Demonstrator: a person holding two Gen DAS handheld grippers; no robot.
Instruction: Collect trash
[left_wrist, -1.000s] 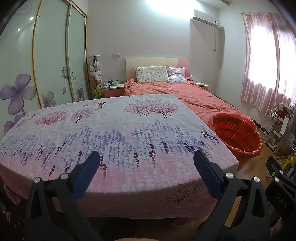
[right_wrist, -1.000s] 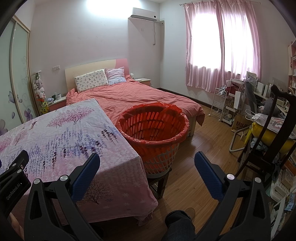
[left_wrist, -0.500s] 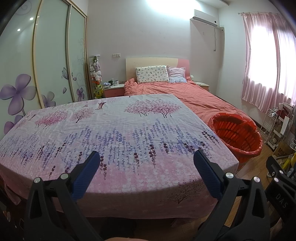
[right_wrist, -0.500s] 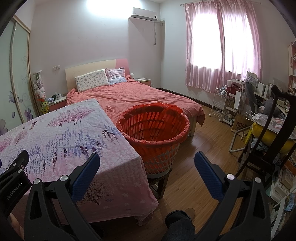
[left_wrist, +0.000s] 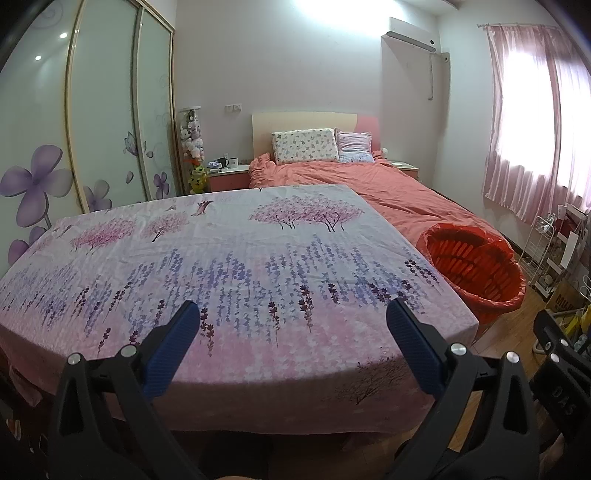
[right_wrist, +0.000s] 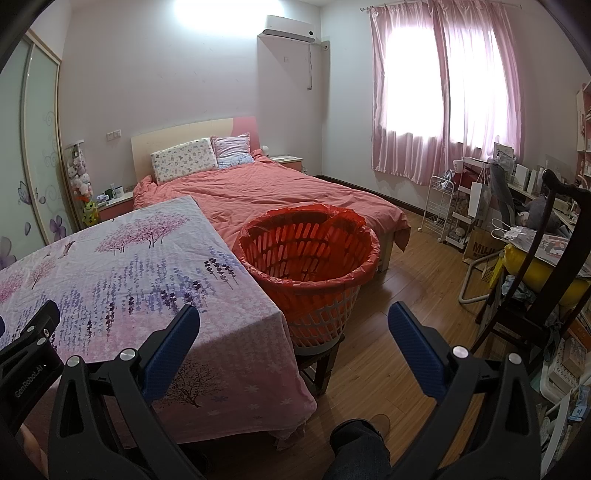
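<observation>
Against the views from a second ago and half a second ago, we find nothing changed: both tongs hold the same pose and the scene is the same. We judge that the task is either at its start or at its end, with no pick in progress.

Tong state. The left gripper stands wide, its blue pads far apart with nothing between them. It hovers over the near edge of the table, which is covered by a floral cloth. The right gripper also stands wide and holds nothing; it points past the table corner toward the basket.

Task item. We see no trash in either view. The cloth shows only its print, and the floor near the basket shows no loose litter. Clutter at the desk on the right is too small to classify.

Containers. The basket is a slatted tub lined with a red bag and sits on a low stool just beside the table's right edge, in front of the bed. The visible interior shows only the liner; the bottom is partly hidden by the near rim, so we cannot tell whether anything lies there.
</observation>
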